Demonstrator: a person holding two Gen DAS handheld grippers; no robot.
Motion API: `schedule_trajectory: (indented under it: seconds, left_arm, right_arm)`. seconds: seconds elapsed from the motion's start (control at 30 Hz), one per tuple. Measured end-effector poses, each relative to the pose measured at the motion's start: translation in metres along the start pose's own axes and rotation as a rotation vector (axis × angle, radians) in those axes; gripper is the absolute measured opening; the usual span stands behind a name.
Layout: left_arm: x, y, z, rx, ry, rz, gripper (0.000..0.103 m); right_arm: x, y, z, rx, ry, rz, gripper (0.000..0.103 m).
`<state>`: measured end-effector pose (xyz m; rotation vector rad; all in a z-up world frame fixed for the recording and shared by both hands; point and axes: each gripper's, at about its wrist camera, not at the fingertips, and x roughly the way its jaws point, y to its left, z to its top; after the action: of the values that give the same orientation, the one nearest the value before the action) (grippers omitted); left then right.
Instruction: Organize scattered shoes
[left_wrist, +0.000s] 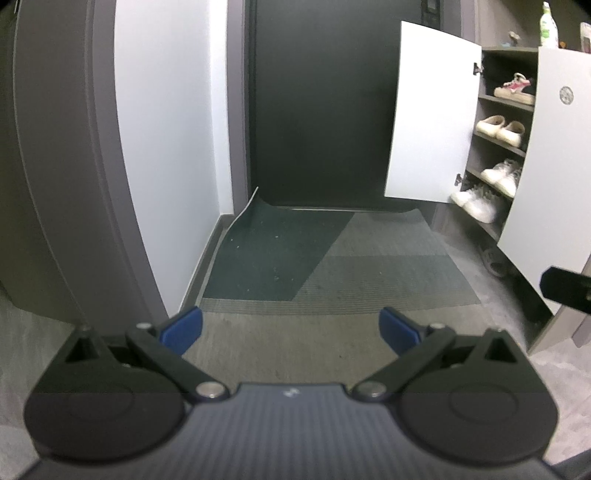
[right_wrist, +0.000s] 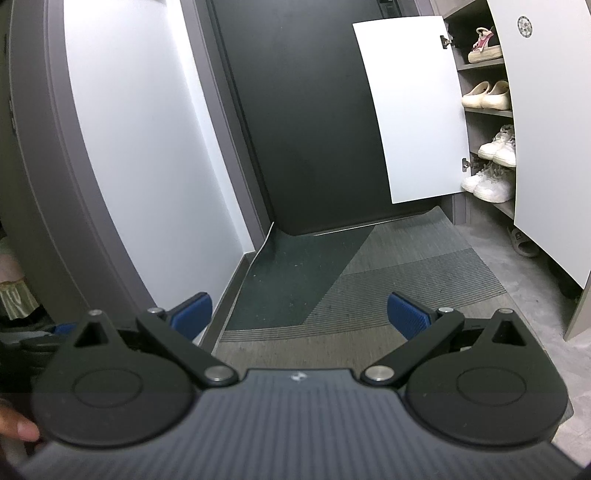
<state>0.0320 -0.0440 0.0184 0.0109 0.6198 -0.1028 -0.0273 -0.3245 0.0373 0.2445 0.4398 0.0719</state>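
A: Status wanted; which step is judged to be in hand?

B: Floor looks done; mat (left_wrist: 332, 258) is seen bare in both views; 4 pairs are shelved in the cabinet (right_wrist: 480, 110): pink shoe (right_wrist: 484, 44) on top, cream clogs (right_wrist: 487, 94) below, white sneakers (right_wrist: 498, 146) under that, 2nd white pair (right_wrist: 487, 184) lowest. 1 dark slipper (right_wrist: 522, 242) is seen on the floor under the near door (right_wrist: 546, 110), beside the cabinet base. Judged: either that slipper is to be picked up, or the doors are to be closed.

A: How should it be done well?

B: If the slipper: it should be approached low, from the mat side, under the near door edge; grip is best taken across the strap or side wall, not the sole; a free shelf spot can't be confirmed, since the near door hides part of the shelves. If the doors: far door (left_wrist: 432, 110) should be pushed first, at its free edge, away from the hinges; shoe toes should be checked against door swing.

A: Grippers?

B: Left gripper (left_wrist: 290, 326): jaws spread wide, nothing held, nothing touched; it hangs over the mat's near edge. Right gripper (right_wrist: 299, 310): same, wide apart and empty, above the mat. Both are well apart from the cabinet.
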Motion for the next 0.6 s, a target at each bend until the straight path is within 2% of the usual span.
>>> schedule_trajectory:
  seconds: [0.3, 0.6]
  left_arm:
    - [0.004, 0.021, 0.0, -0.042, 0.009, 0.013, 0.103]
    - [0.003, 0.03, -0.001, -0.047, 0.006, -0.009, 0.103]
  right_arm:
    - [0.014, 0.022, -0.003, -0.027, 0.03, -0.008, 0.103]
    - [0.017, 0.03, -0.005, -0.045, 0.043, -0.012, 0.103]
